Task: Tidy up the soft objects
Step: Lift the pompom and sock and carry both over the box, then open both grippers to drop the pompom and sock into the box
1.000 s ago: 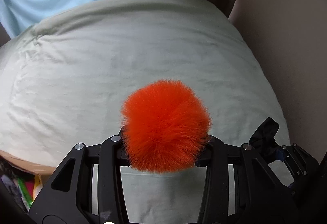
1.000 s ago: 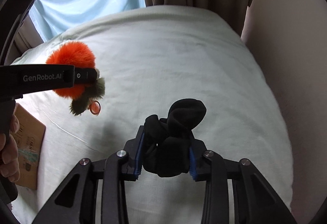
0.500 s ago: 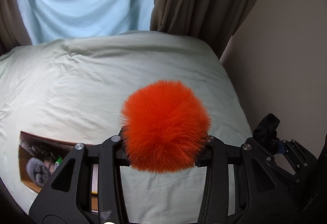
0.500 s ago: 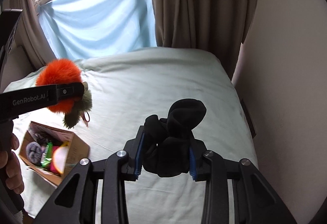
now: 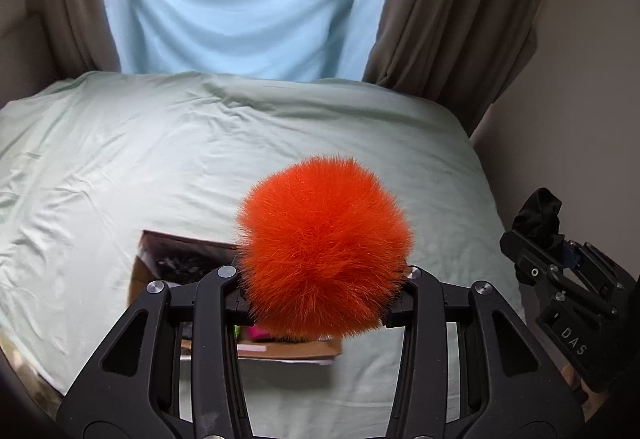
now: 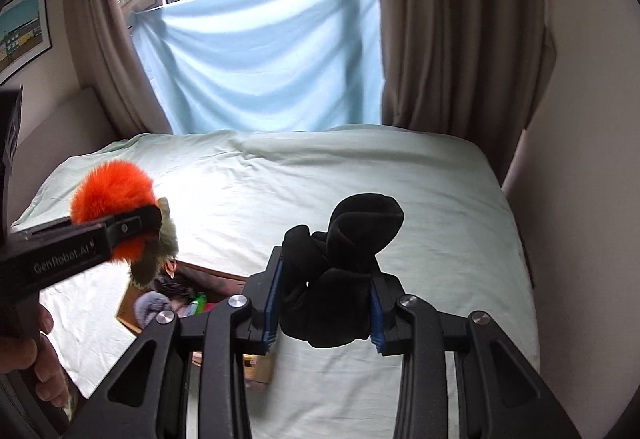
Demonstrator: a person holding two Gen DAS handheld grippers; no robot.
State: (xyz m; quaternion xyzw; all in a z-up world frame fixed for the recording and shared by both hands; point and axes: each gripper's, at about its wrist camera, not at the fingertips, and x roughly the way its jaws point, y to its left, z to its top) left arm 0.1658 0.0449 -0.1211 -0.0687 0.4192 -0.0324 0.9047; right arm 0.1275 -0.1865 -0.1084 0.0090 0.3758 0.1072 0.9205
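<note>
Pale green bed point(image 5: 160, 159) filling most of both views, wrinkled, running far toward a blue cloth point(image 5: 248, 7) hung between brown curtains point(image 5: 460, 19). Near left on the sheet, an open cardboard box point(image 5: 138, 279), small items inside, partly hidden behind the tools. Held above that box, an orange fluffy pompom point(image 5: 324, 251), pinched between the fingers of the left gripper point(image 5: 320, 291), a greenish tuft hanging under it in the right wrist view. To the right, raised over the bed, a black balled sock point(image 6: 340, 279), clamped by the right gripper point(image 6: 324, 315) between blue pads point(image 6: 270, 303).
</note>
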